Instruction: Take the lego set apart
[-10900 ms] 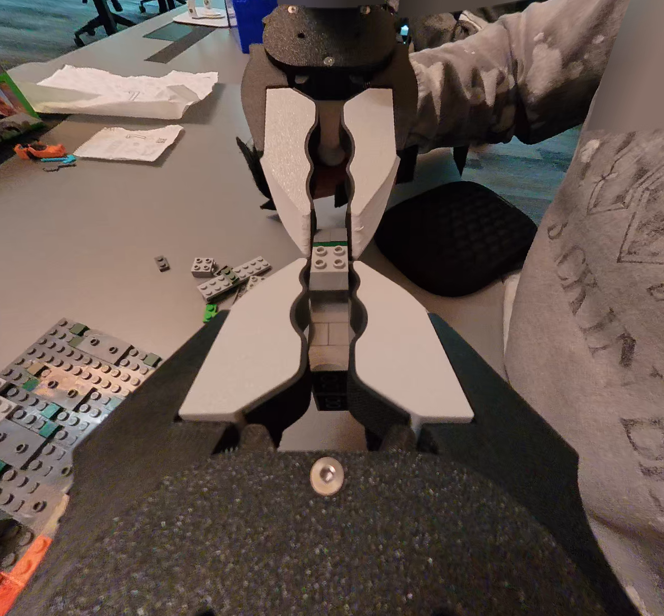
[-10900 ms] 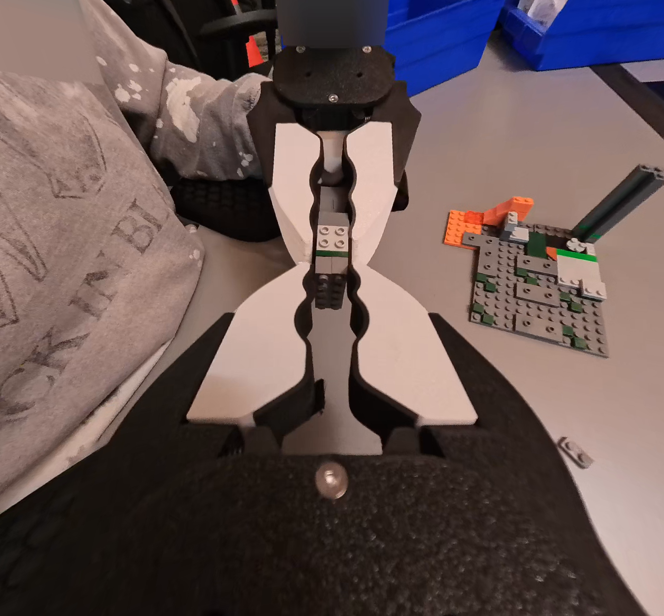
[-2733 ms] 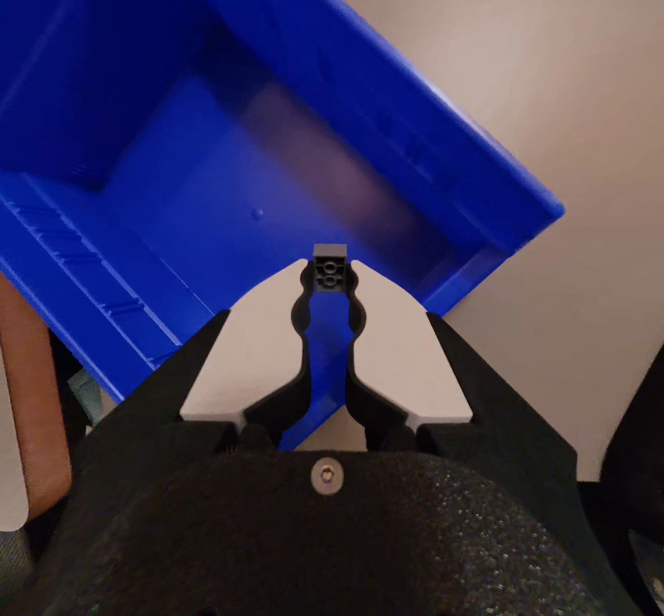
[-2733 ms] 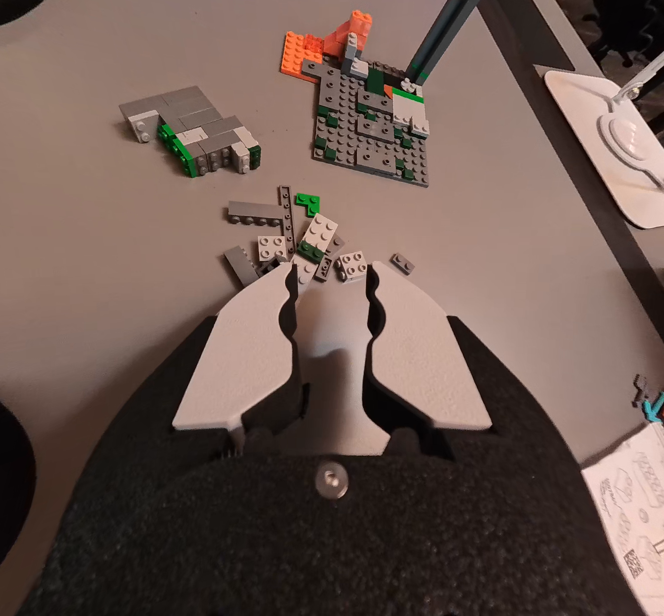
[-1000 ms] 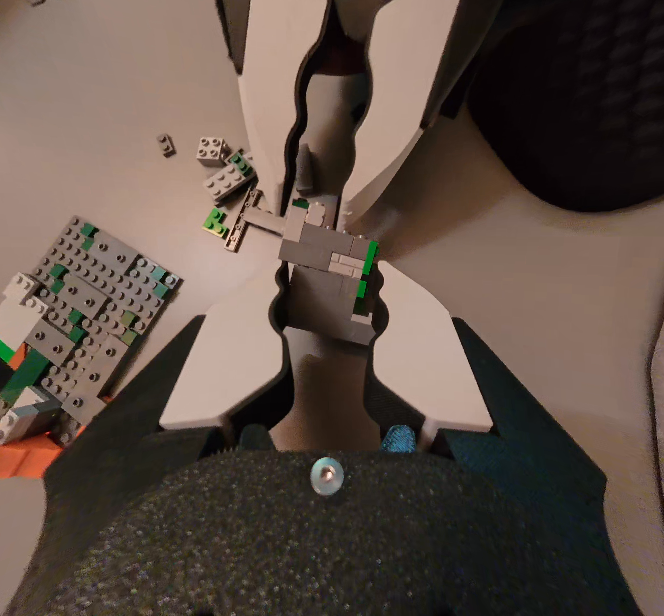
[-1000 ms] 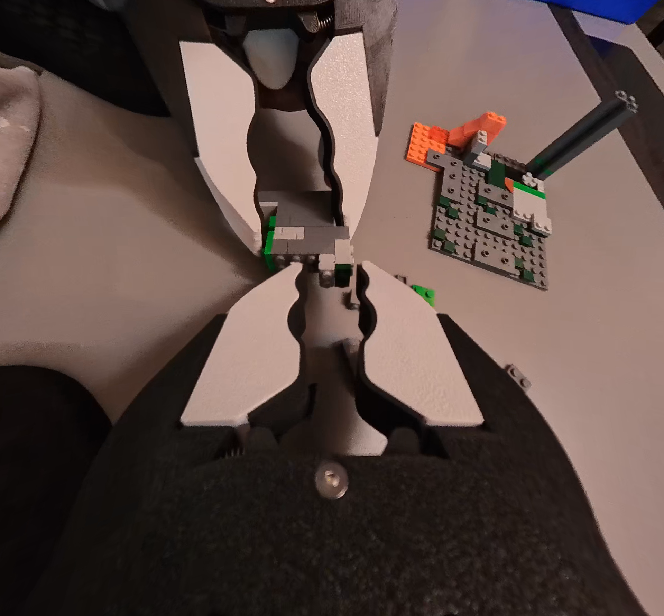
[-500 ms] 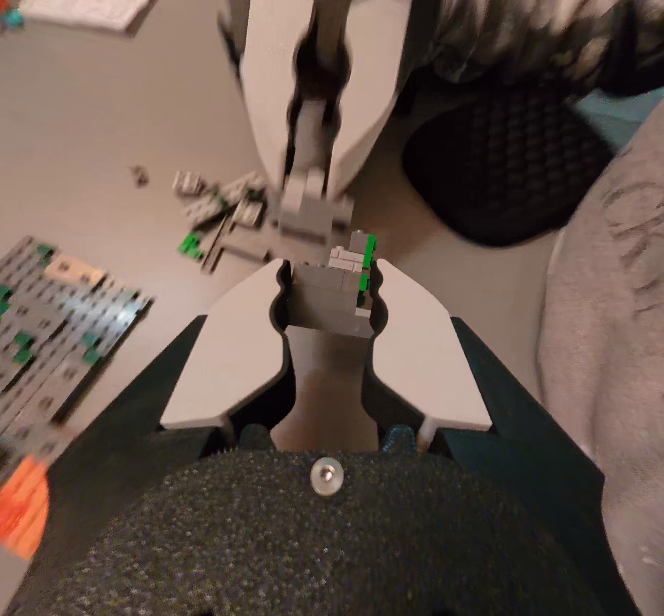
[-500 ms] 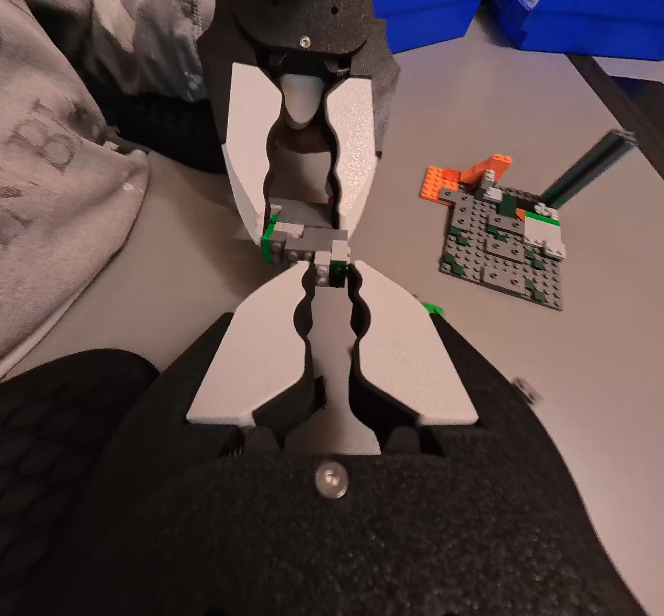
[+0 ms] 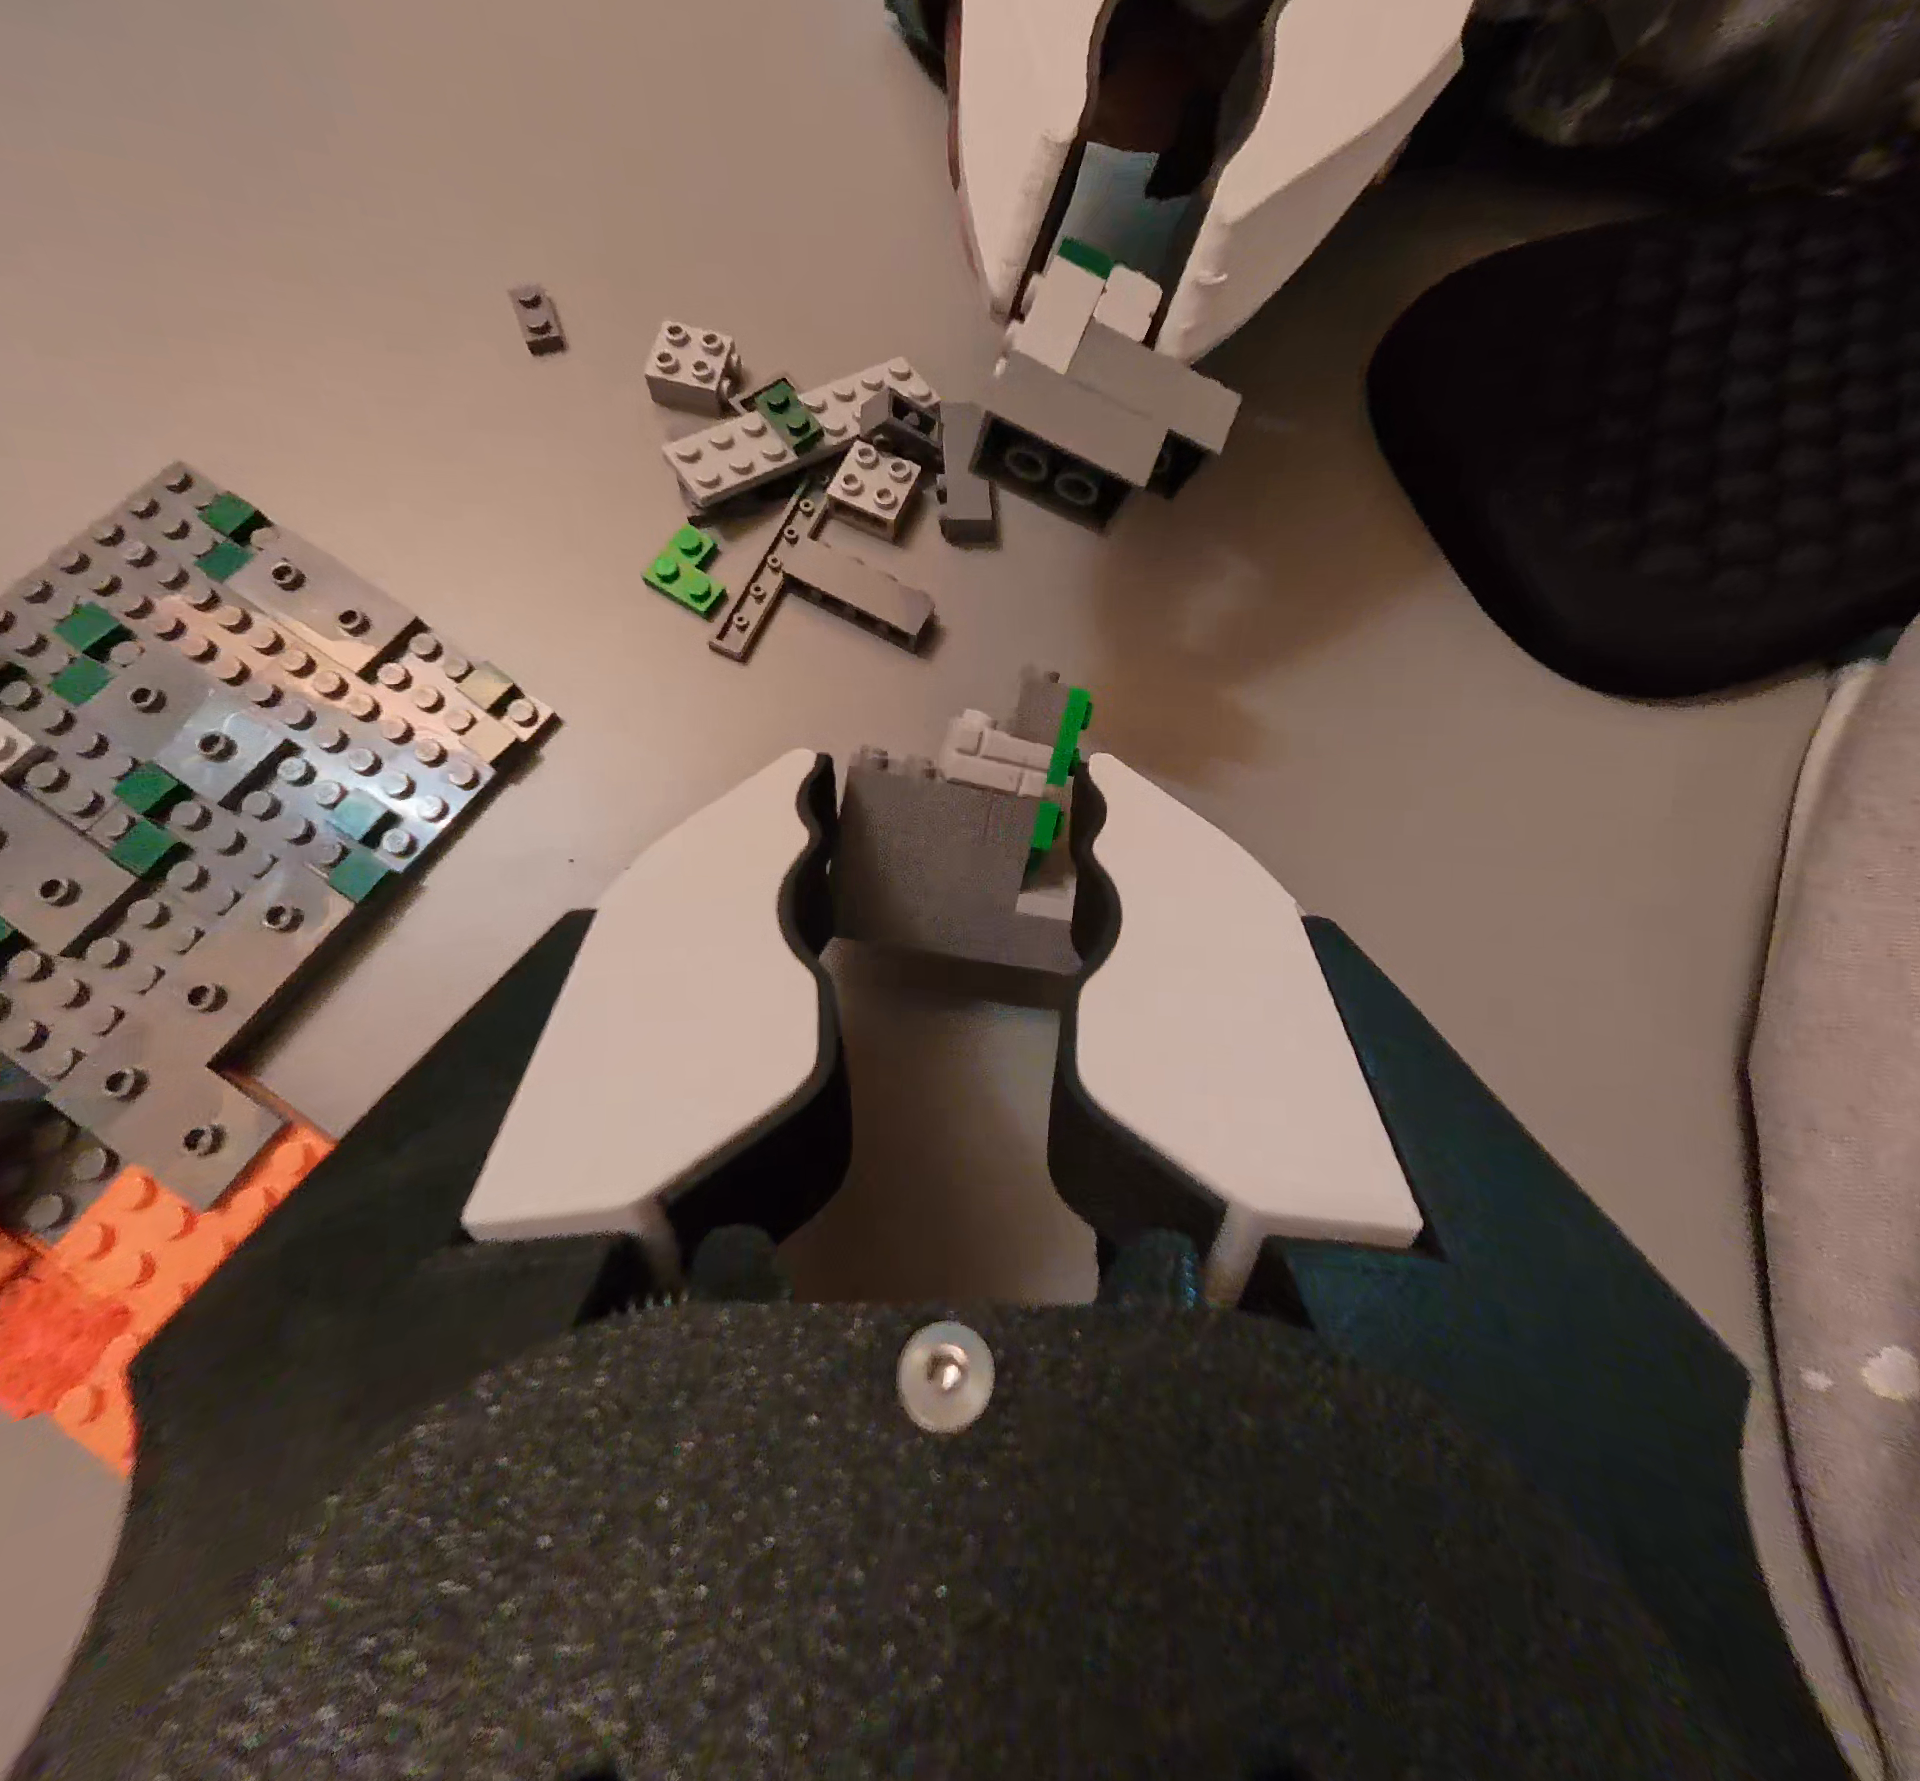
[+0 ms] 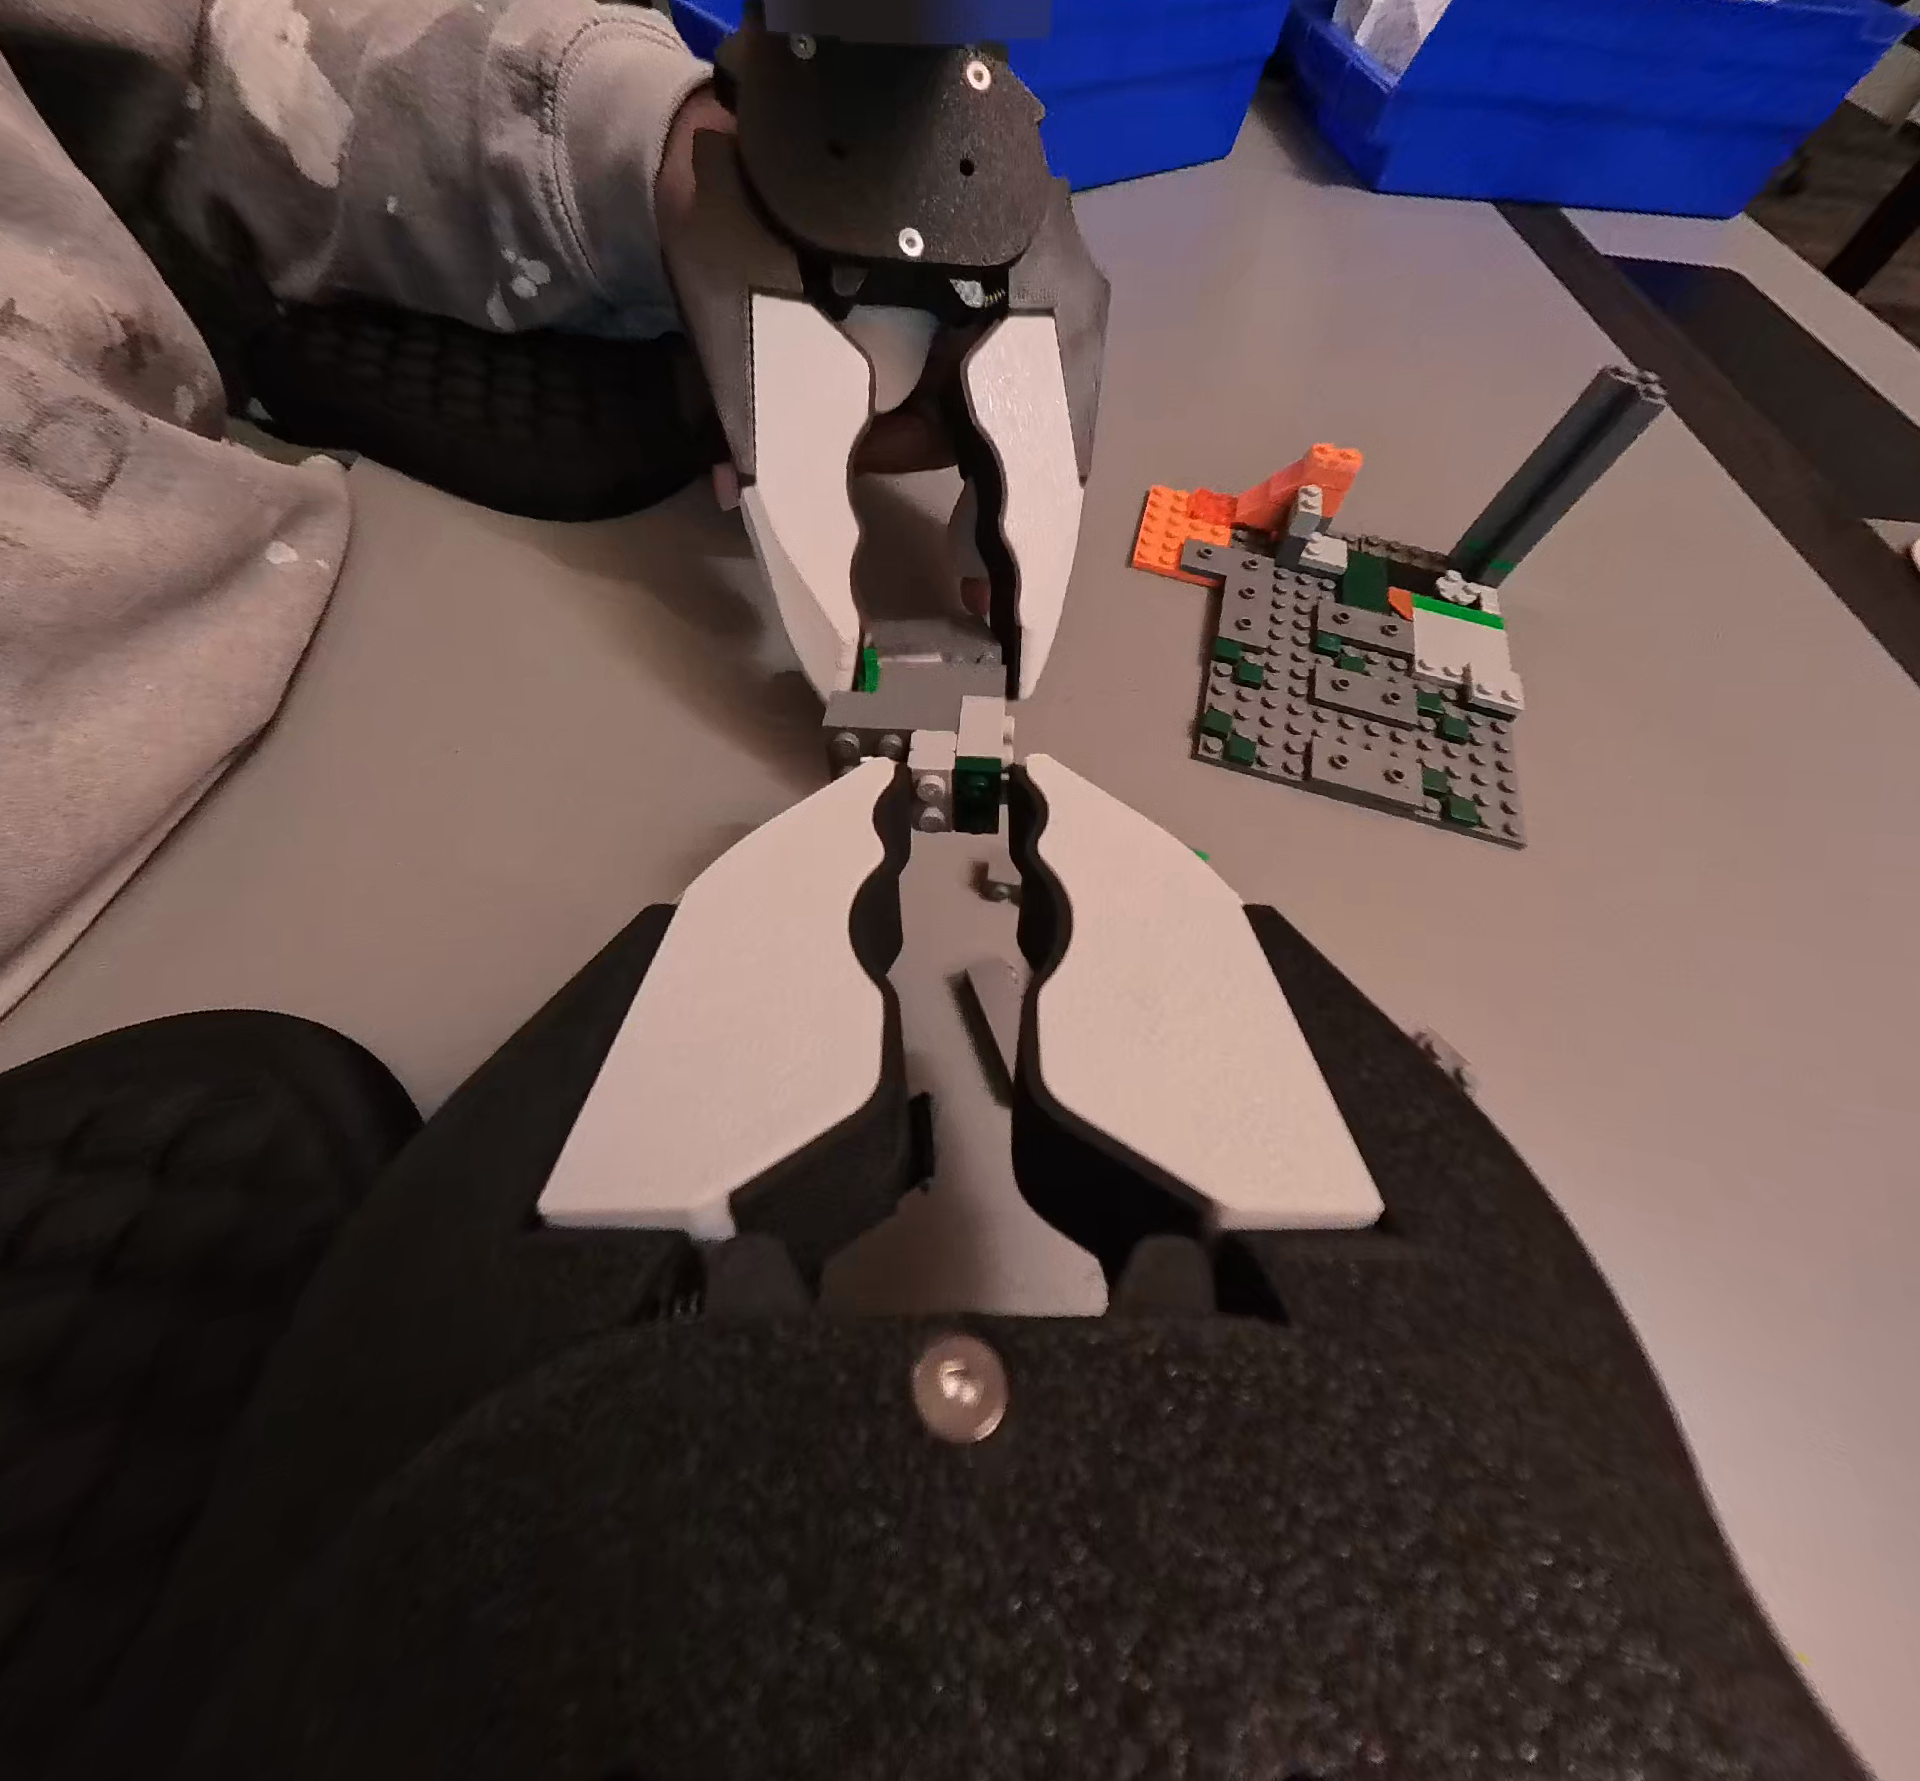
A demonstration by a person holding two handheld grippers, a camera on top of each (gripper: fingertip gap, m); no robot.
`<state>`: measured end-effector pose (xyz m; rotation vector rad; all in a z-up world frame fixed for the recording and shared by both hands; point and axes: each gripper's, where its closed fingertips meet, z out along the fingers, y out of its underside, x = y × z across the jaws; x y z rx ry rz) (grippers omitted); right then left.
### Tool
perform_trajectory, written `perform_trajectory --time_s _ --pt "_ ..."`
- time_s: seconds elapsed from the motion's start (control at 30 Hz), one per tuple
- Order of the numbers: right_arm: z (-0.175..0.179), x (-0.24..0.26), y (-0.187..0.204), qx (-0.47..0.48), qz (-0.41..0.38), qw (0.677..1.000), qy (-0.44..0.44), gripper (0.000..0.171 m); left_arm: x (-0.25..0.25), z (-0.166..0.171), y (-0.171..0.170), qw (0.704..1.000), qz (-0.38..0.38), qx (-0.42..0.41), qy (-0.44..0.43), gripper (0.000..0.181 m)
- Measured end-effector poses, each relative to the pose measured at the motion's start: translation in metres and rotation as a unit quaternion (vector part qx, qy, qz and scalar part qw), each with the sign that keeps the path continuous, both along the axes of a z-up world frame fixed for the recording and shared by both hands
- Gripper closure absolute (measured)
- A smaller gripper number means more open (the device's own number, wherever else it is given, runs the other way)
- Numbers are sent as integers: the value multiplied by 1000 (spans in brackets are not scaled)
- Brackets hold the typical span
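Observation:
My left gripper [image 9: 961, 775] is shut on a grey brick chunk with a green edge [image 9: 956, 858], held above the table. My right gripper [image 10: 956, 775] faces it and is shut on a smaller piece of light grey, grey and dark green bricks [image 10: 961, 775]. In the left wrist view the right gripper [image 9: 1107, 318] holds that piece [image 9: 1101, 391] clear of the left chunk, with a gap between them. In the right wrist view the left gripper [image 10: 930, 682] and its chunk [image 10: 914, 666] sit just beyond my fingertips. The grey studded baseplate [image 10: 1361, 723] lies to the right.
A pile of loose grey and green bricks [image 9: 800, 474] lies on the table below the grippers. The baseplate [image 9: 208, 796] carries orange plates [image 10: 1247, 505] and a tall dark column [image 10: 1558, 474]. Two blue bins [image 10: 1143, 17] stand at the back. A black pad [image 9: 1662, 443] lies by the person's sleeve. My right fingertips sit around 7 cm from my left ones.
The two held pieces, close together half a second ago, now stand apart in the left wrist view. The right gripper has drawn back with its piece. Both views have steadied.

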<state>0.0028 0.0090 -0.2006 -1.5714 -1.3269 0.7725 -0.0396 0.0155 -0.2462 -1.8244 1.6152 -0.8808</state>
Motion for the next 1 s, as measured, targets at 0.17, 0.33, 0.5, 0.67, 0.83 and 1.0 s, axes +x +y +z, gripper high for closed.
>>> perform_trajectory --time_s 0.17,0.33,0.5,0.67,0.83,1.0 --pt "-4 -7 -3 13 6 1000 -13 154 3 17 -5 998 -10 -28 -51 136" --pt "-1 -15 -8 62 20 998 -20 153 11 49 -14 974 -9 -169 -153 144" --pt "10 -23 -15 144 29 989 -22 154 15 55 -18 939 -2 -293 -180 161" --pt "21 -26 -17 196 26 980 -11 154 14 64 -16 907 -2 -364 -210 163" --pt "27 -26 -17 203 23 979 5 154 13 69 -25 890 -22 -398 -219 156" --pt "30 -26 -18 175 21 984 20 154 11 69 -25 908 -33 -365 -203 163"
